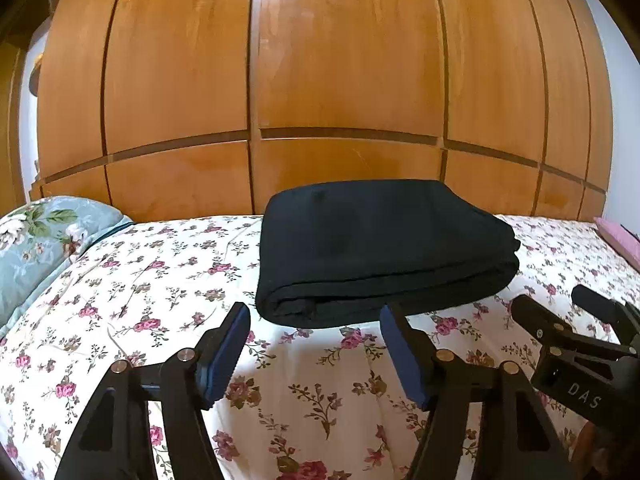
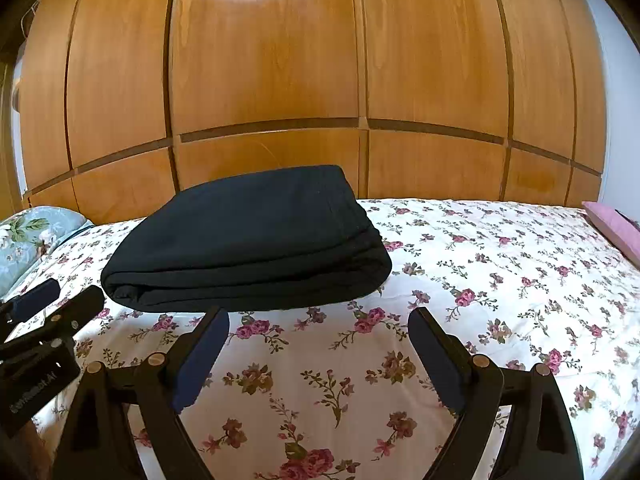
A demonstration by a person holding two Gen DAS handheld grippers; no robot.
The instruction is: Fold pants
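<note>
1. The left gripper (image 1: 314, 322) hangs with its jaws spread wide and nothing between the blue pads (image 1: 224, 354). It sits just short of the near edge of the pants, so I judge it is standing off, not reaching in.
2. The right gripper (image 2: 318, 326) is likewise released and empty, its pads (image 2: 202, 354) apart over the bare bedspread. It hovers to the right of the left one, both pointing at the bundle.
3. The black pants (image 1: 380, 252) lie on the floral bedspread (image 1: 304, 396) as a compact rectangle of stacked layers, the rounded fold facing the grippers. Neither tool touches them, and the fold looks finished to me.
4. Beyond are a floral pillow (image 1: 32, 240) on the left, a pink cloth (image 2: 612, 228) at the far right edge, and a wooden wardrobe (image 1: 340, 60) behind the bed.
5. No container shows in either view; the bed alone carries the pants.
</note>
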